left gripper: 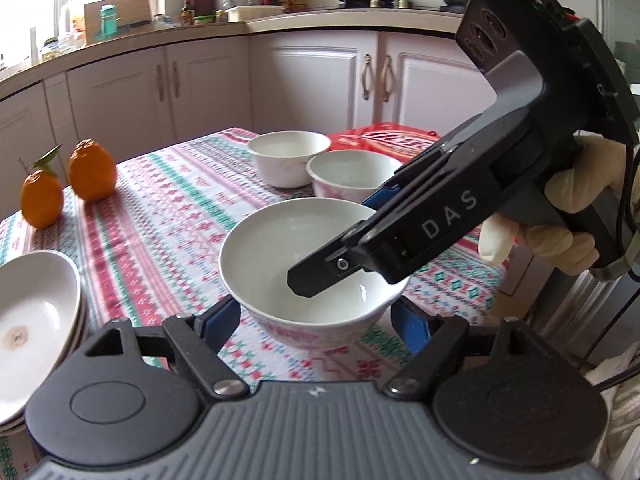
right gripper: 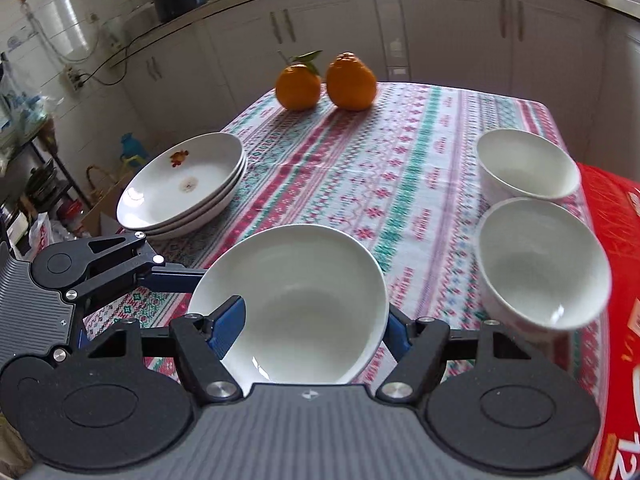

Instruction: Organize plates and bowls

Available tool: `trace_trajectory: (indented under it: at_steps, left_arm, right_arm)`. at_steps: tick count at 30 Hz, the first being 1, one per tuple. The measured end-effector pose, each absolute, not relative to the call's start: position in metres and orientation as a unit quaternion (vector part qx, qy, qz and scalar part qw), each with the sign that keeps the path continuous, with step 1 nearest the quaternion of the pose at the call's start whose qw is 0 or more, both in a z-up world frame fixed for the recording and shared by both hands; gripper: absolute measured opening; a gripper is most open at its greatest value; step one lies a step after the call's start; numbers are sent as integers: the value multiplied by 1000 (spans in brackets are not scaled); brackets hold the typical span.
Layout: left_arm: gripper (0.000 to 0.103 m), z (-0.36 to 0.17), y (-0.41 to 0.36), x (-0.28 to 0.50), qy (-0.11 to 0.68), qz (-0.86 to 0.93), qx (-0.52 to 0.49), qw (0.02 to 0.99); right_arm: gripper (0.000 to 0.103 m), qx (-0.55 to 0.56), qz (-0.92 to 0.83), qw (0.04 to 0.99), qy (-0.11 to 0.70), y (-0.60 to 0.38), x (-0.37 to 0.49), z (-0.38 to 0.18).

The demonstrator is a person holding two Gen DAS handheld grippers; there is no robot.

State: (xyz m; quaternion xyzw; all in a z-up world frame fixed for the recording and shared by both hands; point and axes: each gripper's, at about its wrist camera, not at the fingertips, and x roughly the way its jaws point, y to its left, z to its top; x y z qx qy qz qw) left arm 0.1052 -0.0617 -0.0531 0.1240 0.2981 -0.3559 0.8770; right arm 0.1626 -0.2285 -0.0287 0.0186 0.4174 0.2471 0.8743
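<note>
The bowl [left gripper: 316, 264] sits on the table [left gripper: 168, 216] right in front of both tools. The right tool [right gripper: 310, 320] straddles its near wall: one blue finger [right gripper: 230, 326] lies inside against the glaze, the other shows just outside the rim, so the jaws look narrowed around the wall, though I cannot tell whether they press it. The left tool [left gripper: 316, 316] is spread wide, a finger on either side of the bowl's base, holding nothing.

The bowl looks like glazed ceramic: stiff, fairly heavy for a pinch at one edge, slick, and liable to chip if knocked. A hold on the wall just below the rim seems the sound place; pinched there it will want to tip, so a firm squeeze and level carry are called for.

Beyond the right tool, two more bowls [right gripper: 536, 256] stand touching near a red box [right gripper: 616, 216], and a stack of plates [right gripper: 184, 184] lies off to its left, with two oranges [right gripper: 328, 84] at the far end
</note>
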Motion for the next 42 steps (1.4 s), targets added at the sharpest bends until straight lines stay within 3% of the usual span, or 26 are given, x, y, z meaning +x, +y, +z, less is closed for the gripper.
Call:
trace_trajectory:
  at_steps: [19, 23, 30, 42]
  left_arm:
    - [82, -63, -47, 121, 315, -342, 117, 878]
    - [82, -65, -46, 121, 317, -343, 117, 876]
    - [87, -61, -48, 117, 319, -349, 136, 870]
    - [92, -35, -41, 103, 322, -357, 135, 866]
  right_arm:
    - [77, 15, 252, 868, 428, -209, 184, -42]
    - [81, 16, 255, 867, 429, -207, 184, -44]
    - [103, 9, 261, 876, 407, -207, 178, -37]
    - [103, 0, 230, 901, 367, -232, 152, -16]
